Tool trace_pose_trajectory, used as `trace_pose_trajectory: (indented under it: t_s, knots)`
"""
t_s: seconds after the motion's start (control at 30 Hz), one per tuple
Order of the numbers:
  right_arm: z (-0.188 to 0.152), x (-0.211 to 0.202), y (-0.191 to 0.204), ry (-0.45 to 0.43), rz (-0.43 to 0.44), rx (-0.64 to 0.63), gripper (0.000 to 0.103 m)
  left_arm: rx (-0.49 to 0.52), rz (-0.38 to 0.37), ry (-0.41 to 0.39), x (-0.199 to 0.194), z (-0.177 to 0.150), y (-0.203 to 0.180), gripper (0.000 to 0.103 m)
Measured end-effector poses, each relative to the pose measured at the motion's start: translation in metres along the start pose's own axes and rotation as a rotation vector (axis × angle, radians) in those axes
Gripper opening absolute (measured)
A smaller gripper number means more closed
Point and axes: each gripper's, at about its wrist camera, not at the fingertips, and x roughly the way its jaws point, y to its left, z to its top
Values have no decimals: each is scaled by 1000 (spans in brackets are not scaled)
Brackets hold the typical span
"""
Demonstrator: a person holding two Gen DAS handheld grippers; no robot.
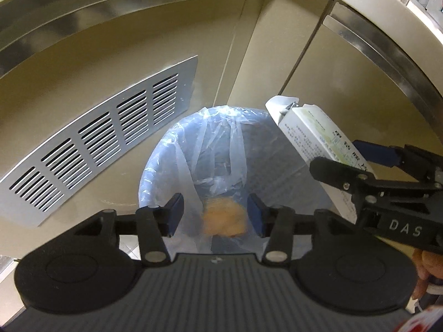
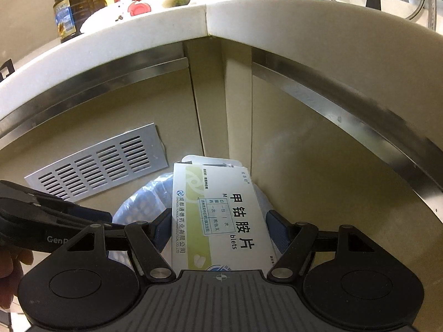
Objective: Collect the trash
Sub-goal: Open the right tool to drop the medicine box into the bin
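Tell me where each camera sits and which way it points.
Left wrist: on the left gripper, open, looking down into the lined trash bin; the right gripper shows holding the medicine box.
Right wrist: on the right gripper, facing the cabinet corner; the left gripper shows at left.
Shared: box, bin, vent grille.

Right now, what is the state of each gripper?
Left gripper: open, holding nothing, above the lined trash bin.
Right gripper: shut on the medicine box.
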Motion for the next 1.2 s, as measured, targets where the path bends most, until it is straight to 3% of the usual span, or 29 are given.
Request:
trace_pose_trajectory:
  t_s: [0.63,0.77,1.2]
  knots:
    - [-5,3,-2,3,27,6,71,-48,49,-17,-29,-13,17,46]
    - [-6,8,-5,8,92,30,74,-57,59,-19,-31,-13,19,46]
    - [-18,4,-2,49,60,25,77,-67,64,-19,-38,-23,27,46]
